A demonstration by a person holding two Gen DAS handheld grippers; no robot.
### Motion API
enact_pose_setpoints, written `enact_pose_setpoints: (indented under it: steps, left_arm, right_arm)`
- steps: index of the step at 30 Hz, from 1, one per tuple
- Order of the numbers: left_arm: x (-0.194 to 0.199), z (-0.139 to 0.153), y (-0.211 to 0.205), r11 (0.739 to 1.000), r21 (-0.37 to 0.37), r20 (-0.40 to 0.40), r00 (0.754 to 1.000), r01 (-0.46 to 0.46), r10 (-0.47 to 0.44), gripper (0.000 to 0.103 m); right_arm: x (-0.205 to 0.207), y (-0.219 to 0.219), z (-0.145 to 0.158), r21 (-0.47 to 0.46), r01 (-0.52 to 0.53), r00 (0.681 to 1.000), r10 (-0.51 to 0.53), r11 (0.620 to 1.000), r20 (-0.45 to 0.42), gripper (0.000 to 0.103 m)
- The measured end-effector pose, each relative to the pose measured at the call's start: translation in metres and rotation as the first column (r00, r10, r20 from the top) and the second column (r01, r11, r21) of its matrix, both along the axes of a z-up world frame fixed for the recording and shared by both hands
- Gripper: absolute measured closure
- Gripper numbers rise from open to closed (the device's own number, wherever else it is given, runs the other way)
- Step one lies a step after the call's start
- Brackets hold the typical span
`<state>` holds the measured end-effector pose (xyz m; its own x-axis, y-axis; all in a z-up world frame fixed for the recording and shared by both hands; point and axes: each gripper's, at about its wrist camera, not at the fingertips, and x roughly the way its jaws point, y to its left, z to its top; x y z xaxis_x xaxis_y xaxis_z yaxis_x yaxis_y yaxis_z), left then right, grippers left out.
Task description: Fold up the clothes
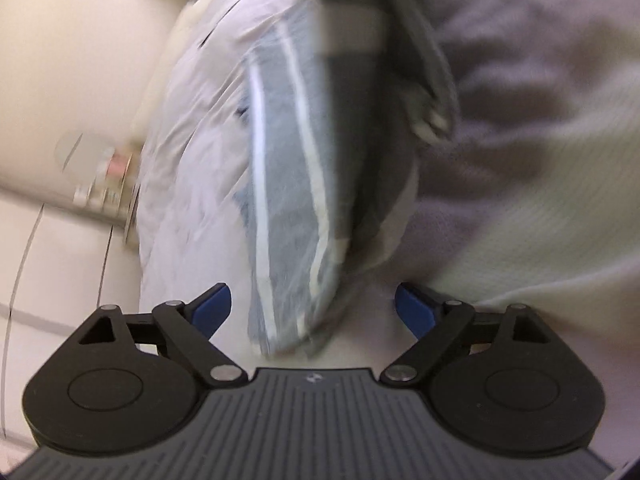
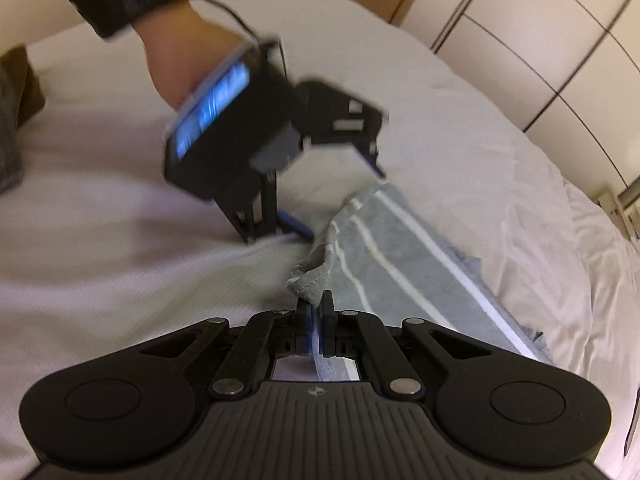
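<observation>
Between our right fingers: right gripper (image 2: pixel 317 304) pinched tight on the towel (image 2: pixel 404 256) edge.
Ahead of them: towel stretches across the bed (image 2: pixel 120 216).
Left gripper (image 2: pixel 340 200): we spread it wide, empty, beside the towel's far end.

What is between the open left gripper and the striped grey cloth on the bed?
Nothing visible. In the right wrist view the left gripper hangs open just over the far end of the striped grey cloth, with only bare white bedding around it. The right gripper is shut on the near corner of the cloth.
</observation>
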<state>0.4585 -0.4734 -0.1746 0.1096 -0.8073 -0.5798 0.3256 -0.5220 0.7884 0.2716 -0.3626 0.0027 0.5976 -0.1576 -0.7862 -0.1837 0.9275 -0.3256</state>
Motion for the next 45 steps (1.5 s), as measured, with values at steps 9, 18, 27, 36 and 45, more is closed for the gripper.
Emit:
enact_pose_setpoints:
  steps: [9,18,27,36,45]
  left_arm:
    - [0.017,-0.006,-0.044,0.989,0.130,0.036,0.996,0.076,-0.081,0.096]
    - [0.020,0.004,-0.056,0.981,0.182,-0.020,0.998,0.062,-0.059,0.097]
    - [0.023,-0.003,-0.044,0.988,0.144,-0.012,0.999,0.051,-0.049,0.084]
    - [0.023,-0.006,-0.042,0.989,0.144,0.008,0.999,0.034,-0.036,0.098]
    - [0.010,0.041,0.008,0.981,0.166,-0.027,0.995,0.096,-0.093,0.100]
  right_arm:
    - [-0.016,-0.010,0.009,0.065,0.043,0.999,-0.043,0.997,0.003,0.103]
    - [-0.025,0.012,-0.025,0.014,0.024,0.998,-0.023,1.000,-0.064,0.050]
    - [-0.018,0.048,-0.098,-0.260,-0.121,0.991,0.100,0.958,-0.094,0.044]
    - [-0.007,0.025,-0.080,-0.120,-0.029,0.998,0.023,0.992,-0.052,0.103]
    - [-0.049,0.011,-0.008,0.025,-0.102,0.993,0.103,0.994,-0.050,0.101]
